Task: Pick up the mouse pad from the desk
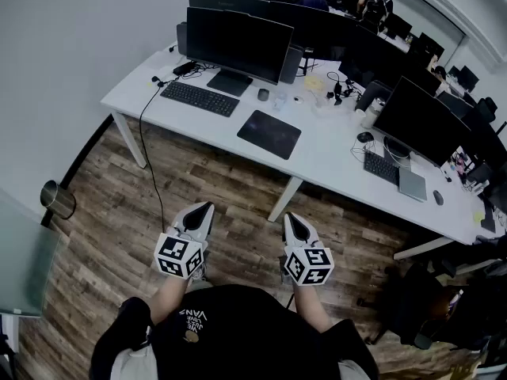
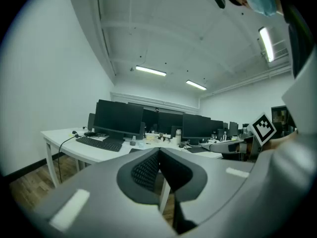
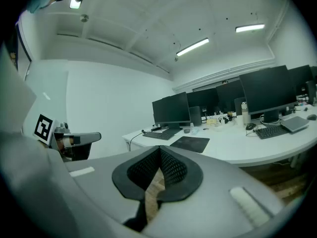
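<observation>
Black mouse pad [image 1: 269, 134] on white desk [image 1: 333, 155] — left gripper [image 1: 207, 207], right gripper [image 1: 289, 217] closed.

Head view: from the person's head, facing forward and steeply down. The floor [image 1: 119, 236] is near and the desk [image 1: 333, 153] lies well ahead at the top.

Left gripper view: low, riding the left gripper [image 1: 207, 206], roughly level along its jaws, facing the desk from well back. The right gripper [image 1: 288, 216] shows at its right edge.

Right gripper view: same setup, mirrored.

All three share the desk's near end — keyboard [image 1: 200, 98] and monitor [image 1: 238, 42].
</observation>
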`<state>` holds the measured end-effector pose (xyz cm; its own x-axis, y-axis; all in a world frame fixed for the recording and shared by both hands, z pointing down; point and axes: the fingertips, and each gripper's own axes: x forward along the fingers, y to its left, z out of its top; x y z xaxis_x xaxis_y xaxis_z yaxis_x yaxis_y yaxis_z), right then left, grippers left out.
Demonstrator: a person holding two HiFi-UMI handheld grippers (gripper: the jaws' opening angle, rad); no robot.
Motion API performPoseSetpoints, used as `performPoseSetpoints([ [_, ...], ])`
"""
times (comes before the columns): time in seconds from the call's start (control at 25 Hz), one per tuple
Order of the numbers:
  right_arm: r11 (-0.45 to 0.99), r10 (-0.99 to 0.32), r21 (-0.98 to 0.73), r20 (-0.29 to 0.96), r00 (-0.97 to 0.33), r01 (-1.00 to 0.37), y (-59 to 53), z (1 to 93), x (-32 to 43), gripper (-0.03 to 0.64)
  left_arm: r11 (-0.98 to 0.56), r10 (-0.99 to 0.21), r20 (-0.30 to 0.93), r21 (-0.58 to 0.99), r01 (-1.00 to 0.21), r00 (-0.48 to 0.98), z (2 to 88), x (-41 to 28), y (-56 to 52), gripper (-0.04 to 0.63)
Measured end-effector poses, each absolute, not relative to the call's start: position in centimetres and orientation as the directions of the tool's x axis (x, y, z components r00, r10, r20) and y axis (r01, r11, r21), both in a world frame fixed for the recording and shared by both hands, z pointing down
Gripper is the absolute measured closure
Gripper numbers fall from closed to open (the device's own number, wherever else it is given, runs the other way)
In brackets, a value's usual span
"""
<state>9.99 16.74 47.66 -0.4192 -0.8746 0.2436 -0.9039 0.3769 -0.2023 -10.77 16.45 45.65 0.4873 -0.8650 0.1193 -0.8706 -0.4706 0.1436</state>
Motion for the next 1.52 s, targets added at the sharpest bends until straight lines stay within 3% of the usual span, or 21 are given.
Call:
performPoseSetpoints([
  [0.16,0.356,-0.890,-0.242,0.207,-0.406,-0.903,15.6,47.4,9.1,0.612,-0.531,-0.834,0.086,0.144,-0.835,0.545,45.3,-11.0,15.5,0.592],
  [0.24,0.332,-0.902,-0.257,0.194,-0.385,-0.908,14.7,47.1,9.1,0.586,-0.553,-0.814,0.102,0.164,-0.817,0.572,45.8,-10.8,14.8,0.476],
  [0.28,0.319,-0.907,-0.265,0.193,-0.374,-0.910,14.2,47.1,9.1,0.526,-0.561,-0.805,0.115,0.173,-0.809,0.582,46.0,-10.7,14.4,0.410],
  [0.36,0.291,-0.915,-0.280,0.198,-0.352,-0.915,13.3,47.1,8.9,0.453,-0.573,-0.790,0.135,0.181,-0.799,0.598,46.5,-10.9,13.6,0.388],
  [0.48,0.247,-0.926,-0.290,0.209,-0.313,-0.925,12.1,47.3,8.6,0.430,-0.588,-0.777,0.146,0.179,-0.789,0.612,46.6,-11.9,12.3,0.380],
  [1.2,0.076,-0.967,-0.343,0.202,-0.153,-0.936,5.2,48.4,0.8,0.429,-0.699,-0.667,0.187,0.178,-0.692,0.721,48.0,-20.5,2.5,0.374],
  [1.52,0.027,-0.960,-0.338,0.255,-0.119,-0.941,2.9,50.1,2.6,0.430,-0.709,-0.637,0.205,0.221,-0.669,0.743,49.5,-18.8,-0.5,0.374],
])
